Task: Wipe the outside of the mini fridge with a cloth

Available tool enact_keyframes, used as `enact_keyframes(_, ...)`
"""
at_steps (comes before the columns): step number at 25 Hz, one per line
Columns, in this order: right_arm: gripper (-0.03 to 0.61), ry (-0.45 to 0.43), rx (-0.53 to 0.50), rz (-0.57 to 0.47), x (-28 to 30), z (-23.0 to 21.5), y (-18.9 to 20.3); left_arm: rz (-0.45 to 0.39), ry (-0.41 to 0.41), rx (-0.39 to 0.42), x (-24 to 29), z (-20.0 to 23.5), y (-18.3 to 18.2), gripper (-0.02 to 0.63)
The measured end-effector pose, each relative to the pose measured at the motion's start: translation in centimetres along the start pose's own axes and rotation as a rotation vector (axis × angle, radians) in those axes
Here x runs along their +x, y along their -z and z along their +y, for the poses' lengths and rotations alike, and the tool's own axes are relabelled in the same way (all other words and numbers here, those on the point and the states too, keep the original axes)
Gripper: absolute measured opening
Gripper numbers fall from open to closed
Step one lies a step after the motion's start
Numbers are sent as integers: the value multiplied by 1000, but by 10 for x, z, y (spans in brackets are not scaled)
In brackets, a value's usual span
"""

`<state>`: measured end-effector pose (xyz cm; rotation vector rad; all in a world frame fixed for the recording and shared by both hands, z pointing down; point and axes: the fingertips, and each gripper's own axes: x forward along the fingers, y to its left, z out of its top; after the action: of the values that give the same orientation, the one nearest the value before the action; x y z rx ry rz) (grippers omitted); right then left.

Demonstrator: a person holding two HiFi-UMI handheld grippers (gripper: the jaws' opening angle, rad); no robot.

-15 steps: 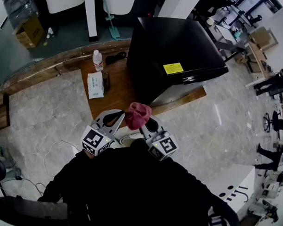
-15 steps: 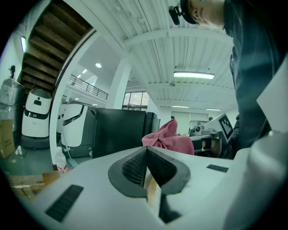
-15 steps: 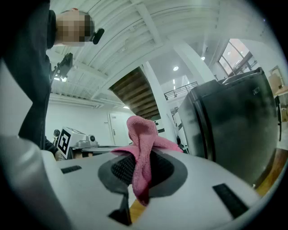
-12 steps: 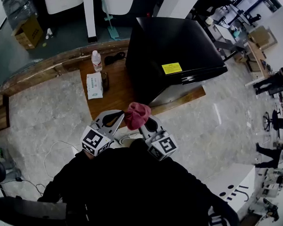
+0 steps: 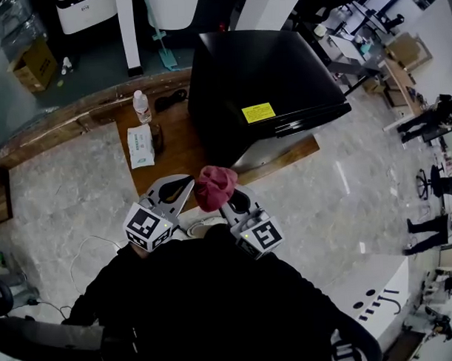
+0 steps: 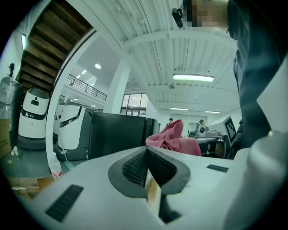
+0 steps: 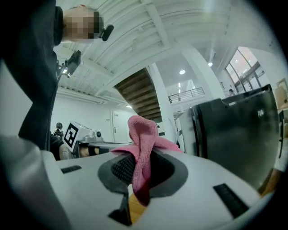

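The black mini fridge (image 5: 260, 86) stands on a low wooden platform (image 5: 182, 144), with a yellow label on its top. It also shows in the left gripper view as a dark box (image 6: 118, 133) and at the right of the right gripper view (image 7: 236, 130). My right gripper (image 5: 225, 199) is shut on a pink cloth (image 5: 216, 186), which bunches above its jaws (image 7: 143, 134). My left gripper (image 5: 179, 189) is shut with nothing in it, beside the cloth (image 6: 173, 139). Both grippers are held close to my body, short of the fridge's front.
A water bottle (image 5: 141, 107) and a white tissue pack (image 5: 140, 146) lie on the platform left of the fridge. A curved wooden kerb (image 5: 54, 126) runs to the left. Marble floor (image 5: 345, 187) spreads to the right, with a white cabinet (image 5: 378, 300) near my right side.
The head view has shifted, so the fridge and platform sit further left and higher in frame. Both grippers keep their pose and the cloth stays held.
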<state>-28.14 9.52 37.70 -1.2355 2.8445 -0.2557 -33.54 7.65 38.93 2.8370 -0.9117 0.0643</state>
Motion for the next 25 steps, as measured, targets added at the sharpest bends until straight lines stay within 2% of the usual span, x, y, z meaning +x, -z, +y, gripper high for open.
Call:
enact_keyframes(6,58,-131,-232,25,2,-12,-99,-64,-33,55,30,19,-79,5)
enact_keyframes(10,58,-174,-331,58,13,-49,-166,-133,-80,121,59,36,-139,5)
enact_keyframes(14,58,-268,-480,164,41,-90,-216,-174,-144,169,95,54,-193,5)
enact_keyframes(20,60,-379,-667,338,98,-150,-257,-209,-287,191,136,89,-239,5)
enact_keyframes(25,60,-488,-739,446,152,-203,-257,-214,-407,200,166,110,-241,5)
